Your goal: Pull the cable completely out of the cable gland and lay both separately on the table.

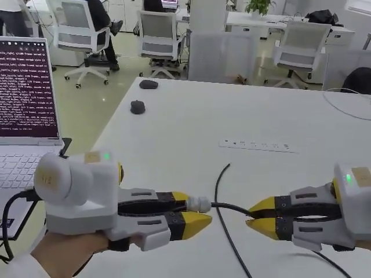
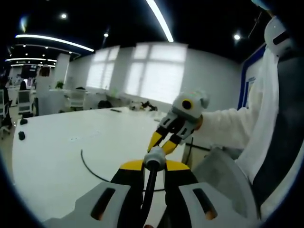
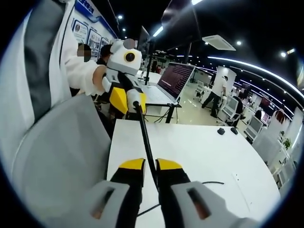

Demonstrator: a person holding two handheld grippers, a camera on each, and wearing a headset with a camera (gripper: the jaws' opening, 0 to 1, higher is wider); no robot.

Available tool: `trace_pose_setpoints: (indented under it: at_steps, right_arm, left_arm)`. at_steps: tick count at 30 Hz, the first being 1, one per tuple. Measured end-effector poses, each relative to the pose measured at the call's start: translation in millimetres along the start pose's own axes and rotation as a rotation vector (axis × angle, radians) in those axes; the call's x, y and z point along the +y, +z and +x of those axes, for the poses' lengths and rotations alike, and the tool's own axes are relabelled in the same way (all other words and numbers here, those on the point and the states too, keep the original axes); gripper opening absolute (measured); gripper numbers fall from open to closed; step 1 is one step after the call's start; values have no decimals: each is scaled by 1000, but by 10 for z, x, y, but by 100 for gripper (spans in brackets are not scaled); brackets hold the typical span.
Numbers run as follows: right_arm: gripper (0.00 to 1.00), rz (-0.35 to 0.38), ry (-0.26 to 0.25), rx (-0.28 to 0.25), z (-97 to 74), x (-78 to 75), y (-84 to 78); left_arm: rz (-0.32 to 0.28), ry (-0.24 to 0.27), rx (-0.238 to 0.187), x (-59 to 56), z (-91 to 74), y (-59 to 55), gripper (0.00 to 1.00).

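Head view: left gripper clamped the gland; right gripper pinched the cable just right of it, opposed for a straight pull above the table. Left gripper view: gland end-on between jaw tips, slack looped on the table. Right gripper view: cable ran straight to the gland, not yet out.

Held left gripper and right gripper level, tips facing, slightly apart, jaws of both closed; cradled left one in hand
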State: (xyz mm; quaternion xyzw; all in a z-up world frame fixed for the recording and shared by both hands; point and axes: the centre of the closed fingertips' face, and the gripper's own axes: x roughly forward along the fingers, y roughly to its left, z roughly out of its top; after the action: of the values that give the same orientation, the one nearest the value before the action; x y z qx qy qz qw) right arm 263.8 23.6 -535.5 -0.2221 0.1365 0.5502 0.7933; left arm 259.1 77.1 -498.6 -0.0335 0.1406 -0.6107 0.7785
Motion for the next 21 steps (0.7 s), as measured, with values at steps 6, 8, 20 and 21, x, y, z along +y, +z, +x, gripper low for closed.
trace_pose_setpoints:
  at_steps: [6, 8, 20, 21]
  right_arm:
    - [16, -48, 34, -39, 72, 101, 240]
    - [16, -72, 50, -47, 104, 141, 314]
    - [4, -102, 87, -54, 181, 184, 392]
    - [4, -104, 89, -52, 184, 190, 388]
  left_arm:
    - [-2, -8, 2, -20, 30, -29, 16]
    - [0, -14, 3, -32, 40, -37, 16]
    - [-10, -23, -3, -53, 34, -62, 16]
    - [-10, -23, -3, -51, 33, -62, 16]
